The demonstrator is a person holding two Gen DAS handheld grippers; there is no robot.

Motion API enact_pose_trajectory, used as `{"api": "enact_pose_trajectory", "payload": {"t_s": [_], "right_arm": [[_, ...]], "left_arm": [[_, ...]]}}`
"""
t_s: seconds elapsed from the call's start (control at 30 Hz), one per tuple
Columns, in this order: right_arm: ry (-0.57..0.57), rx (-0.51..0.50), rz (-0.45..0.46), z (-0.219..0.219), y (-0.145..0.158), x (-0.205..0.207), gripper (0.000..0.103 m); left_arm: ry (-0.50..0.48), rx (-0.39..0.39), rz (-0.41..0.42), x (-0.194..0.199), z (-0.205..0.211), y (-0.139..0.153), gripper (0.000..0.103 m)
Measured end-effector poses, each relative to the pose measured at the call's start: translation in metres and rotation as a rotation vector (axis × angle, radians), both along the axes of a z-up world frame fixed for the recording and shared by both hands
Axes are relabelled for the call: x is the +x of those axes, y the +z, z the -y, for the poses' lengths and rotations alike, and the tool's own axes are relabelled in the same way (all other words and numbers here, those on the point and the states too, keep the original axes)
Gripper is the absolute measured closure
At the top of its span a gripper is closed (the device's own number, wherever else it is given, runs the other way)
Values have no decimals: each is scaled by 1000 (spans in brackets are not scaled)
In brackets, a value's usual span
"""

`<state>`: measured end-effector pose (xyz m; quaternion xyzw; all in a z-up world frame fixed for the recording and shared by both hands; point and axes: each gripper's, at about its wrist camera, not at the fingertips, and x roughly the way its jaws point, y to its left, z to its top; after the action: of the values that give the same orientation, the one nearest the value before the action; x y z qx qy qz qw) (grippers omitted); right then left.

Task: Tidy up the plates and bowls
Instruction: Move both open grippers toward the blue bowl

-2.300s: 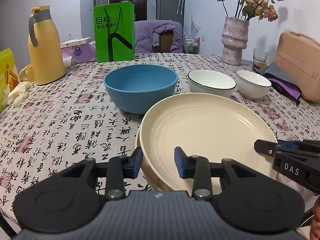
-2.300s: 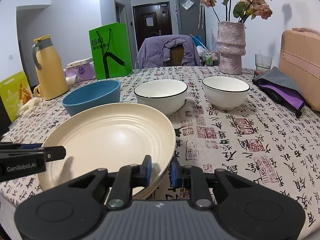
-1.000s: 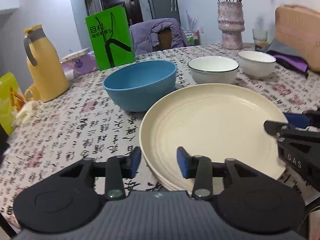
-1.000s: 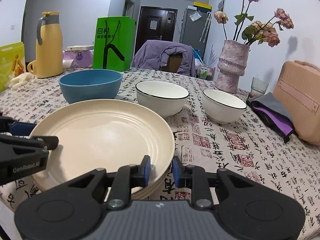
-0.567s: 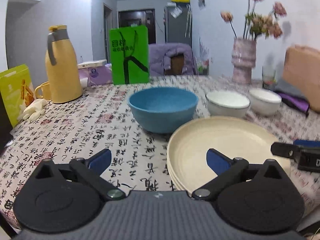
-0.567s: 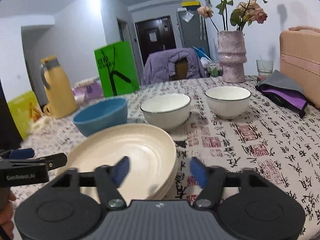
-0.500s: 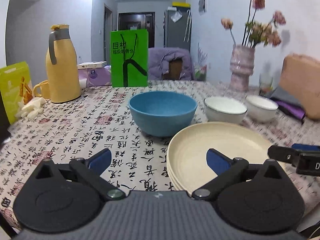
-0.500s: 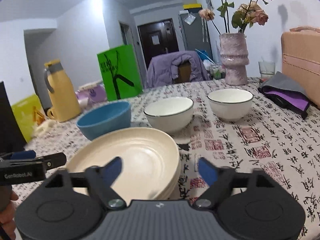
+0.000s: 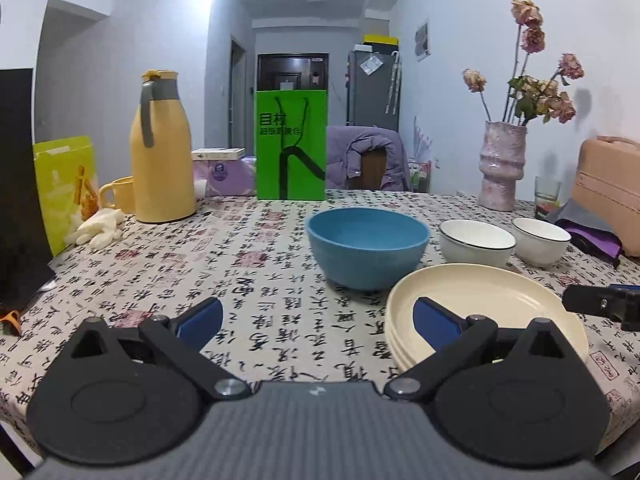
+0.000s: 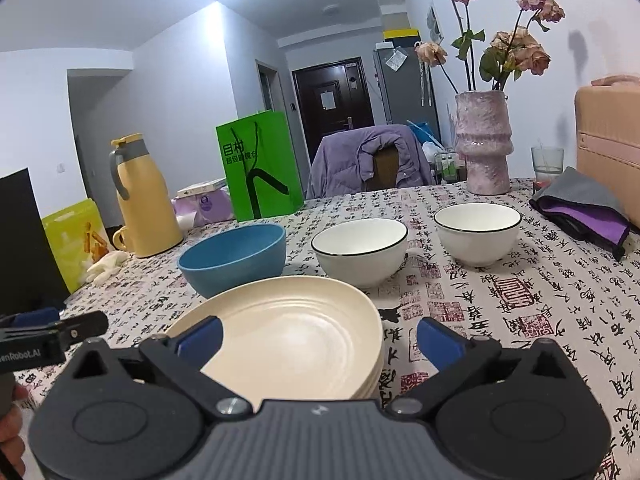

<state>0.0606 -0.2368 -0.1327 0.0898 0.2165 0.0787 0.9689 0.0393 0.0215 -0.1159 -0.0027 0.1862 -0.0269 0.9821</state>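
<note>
Left wrist view: left gripper (image 9: 318, 316) nearest the lens, jaws spread wide with nothing between them; one blue pad over the bare tablecloth, the other over the near rim of the plates.
Right wrist view: right gripper (image 10: 318, 336) jaws opening, spread to either side of the plates' near right edge without touching it; nothing pinched.
Other tool: the tip of the right gripper shows at the right edge of the left view, past the plates; the left gripper's tip shows at the left edge of the right view, with part of a hand (image 10: 10, 432) under it.
Plates (image 9: 484, 300): cream stack, flat on the table (image 9: 260, 264) near its front edge; it looks like three or four, though the edges are hard to count.
Blue bowl (image 9: 366, 246): upright, just behind the plates on their left side, very close to them.
White bowls: the larger white bowl (image 10: 360, 250) stands behind the plates, the smaller white bowl (image 10: 478, 232) to its right, apart from each other, both black-rimmed and upright.
Left side: yellow jug (image 9: 162, 148) with a yellow mug (image 9: 116, 194) beside it, and a pale glove (image 9: 96, 226) in front.
Back of table: green paper bag (image 9: 291, 144) upright; pink vase (image 9: 502, 166) of dried flowers at the far right, a drinking glass (image 9: 546, 194) near it.
Right edge: grey and purple cloth (image 10: 584, 208) lying by a tan case (image 10: 610, 140).
Beyond: chair (image 10: 372, 162) draped with a purple jacket.
</note>
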Motion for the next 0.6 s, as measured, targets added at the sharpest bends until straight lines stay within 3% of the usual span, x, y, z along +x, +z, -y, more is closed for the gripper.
{"api": "enact_pose_trajectory", "payload": {"t_s": [0.6], "right_arm": [[42, -34, -19, -24, 11, 10, 0]], "left_arm": [[87, -40, -1, -8, -53, 13, 0]]}}
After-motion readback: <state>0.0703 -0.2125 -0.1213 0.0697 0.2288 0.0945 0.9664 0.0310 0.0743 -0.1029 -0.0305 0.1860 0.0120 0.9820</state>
